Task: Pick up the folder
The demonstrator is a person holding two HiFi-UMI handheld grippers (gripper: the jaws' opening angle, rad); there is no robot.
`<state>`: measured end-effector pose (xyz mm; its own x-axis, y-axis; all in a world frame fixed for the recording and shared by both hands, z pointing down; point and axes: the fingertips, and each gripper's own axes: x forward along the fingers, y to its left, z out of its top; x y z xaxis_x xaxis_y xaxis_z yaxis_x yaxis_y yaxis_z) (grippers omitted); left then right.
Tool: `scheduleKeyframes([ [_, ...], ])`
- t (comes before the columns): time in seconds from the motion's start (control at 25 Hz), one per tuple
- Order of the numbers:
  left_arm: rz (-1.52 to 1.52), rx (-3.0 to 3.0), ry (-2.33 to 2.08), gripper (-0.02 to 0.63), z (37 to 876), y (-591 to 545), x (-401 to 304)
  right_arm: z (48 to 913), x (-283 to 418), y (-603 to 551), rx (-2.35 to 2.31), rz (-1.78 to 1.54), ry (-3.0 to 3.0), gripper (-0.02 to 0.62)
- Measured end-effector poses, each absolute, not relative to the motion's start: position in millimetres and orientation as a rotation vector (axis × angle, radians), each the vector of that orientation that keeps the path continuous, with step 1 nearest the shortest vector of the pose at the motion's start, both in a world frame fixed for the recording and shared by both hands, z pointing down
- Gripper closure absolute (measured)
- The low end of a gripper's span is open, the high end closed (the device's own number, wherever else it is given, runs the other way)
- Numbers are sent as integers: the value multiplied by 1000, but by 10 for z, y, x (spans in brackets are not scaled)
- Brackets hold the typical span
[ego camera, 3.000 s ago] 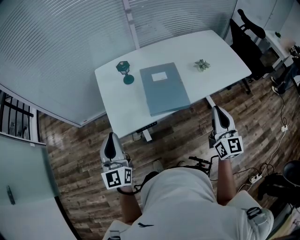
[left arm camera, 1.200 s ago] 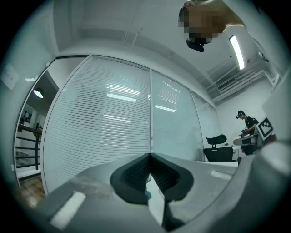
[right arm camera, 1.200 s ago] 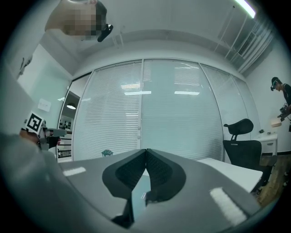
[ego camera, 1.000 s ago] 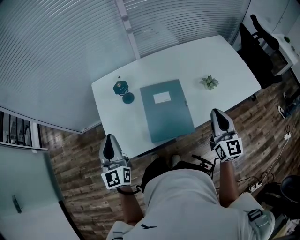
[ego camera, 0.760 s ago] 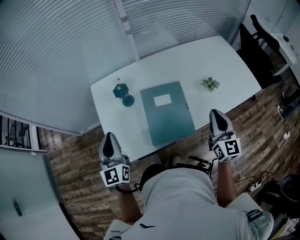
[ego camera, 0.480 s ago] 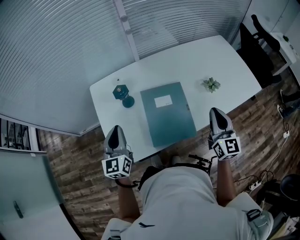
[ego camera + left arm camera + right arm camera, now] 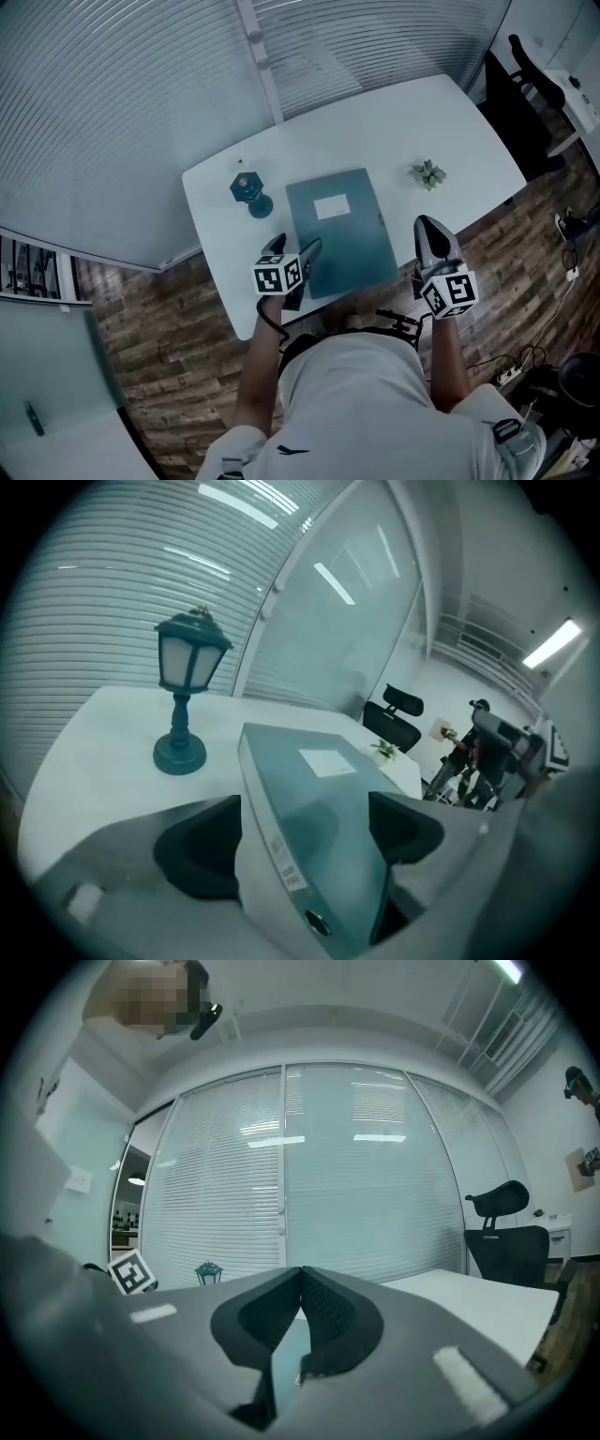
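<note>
Two things could spoil this lift, and both start at your left gripper [image 7: 293,253]. Its jaws have just been opening and stand wide, with the near left corner of the flat blue-grey folder [image 7: 342,225] between them. One pad is over the white table [image 7: 394,122] beside the spine and the other is over the cover; neither seems to press on it yet.

Close here and you take a broad, stiff folder by one corner only. I judge it would sag or twist out of the pads as it leaves the table. If the spine-side jaw meets the spine before the other bites, it may shove the folder sideways instead of gripping.

Your right gripper [image 7: 427,230] is closed tight on nothing, at the table's near edge close to the folder's right side, so it gives no support as things stand. Farther on, the small teal lantern lamp [image 7: 246,190] stands near the folder's far left corner, and a sideways swing could knock it.

The folder lies flat around the middle of the table, its near end at, or perhaps slightly past, the near edge. Nearest you, the thick spine shows a round finger hole and a narrow label strip. Farther up the cover sits a white rectangular label [image 7: 331,207]. It looks rigid and closed.
</note>
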<state>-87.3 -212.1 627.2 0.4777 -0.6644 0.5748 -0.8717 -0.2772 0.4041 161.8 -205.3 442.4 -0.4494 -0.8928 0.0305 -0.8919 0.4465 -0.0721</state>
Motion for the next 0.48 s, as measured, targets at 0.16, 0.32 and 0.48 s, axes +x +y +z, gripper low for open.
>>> scheduleKeyframes([
  [0.16, 453, 1941, -1217, 173, 6578, -2209, -820, 4442, 1534, -2083, -1624, -130, 2685, 594],
  [0.32, 270, 1842, -1092, 184, 6686, -2208, -816, 4527, 1531, -2117, -1631, -153, 2698, 594],
  [0.48, 281, 1846, -1095, 184, 6684, -2217, -811, 4595, 1477, -2136, -1614, -169, 2722, 594],
])
